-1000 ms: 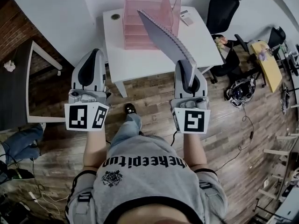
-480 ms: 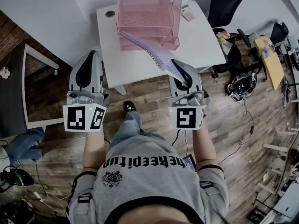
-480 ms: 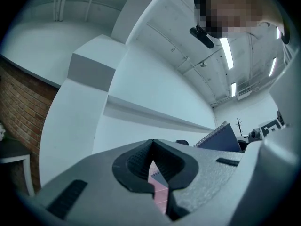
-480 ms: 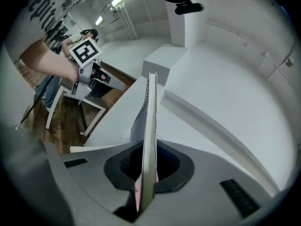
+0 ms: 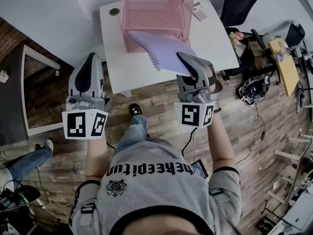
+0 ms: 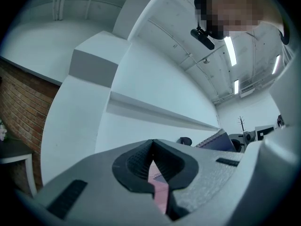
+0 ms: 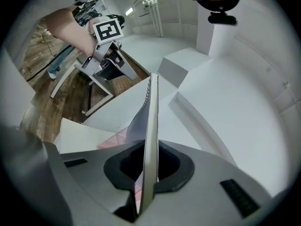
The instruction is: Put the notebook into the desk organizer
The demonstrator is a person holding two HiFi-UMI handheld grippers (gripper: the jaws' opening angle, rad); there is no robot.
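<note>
Notebook [image 5: 164, 50] in right tongs [image 5: 188, 66] hovers flat near pink desk organizer [image 5: 151, 9].

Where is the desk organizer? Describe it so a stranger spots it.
Find the white rectangular table ahead of the person. At its far side stands the pink wire-mesh desk organizer, the only tall, see-through thing there; the lilac spiral-bound notebook before it is thin and opaque.
</note>
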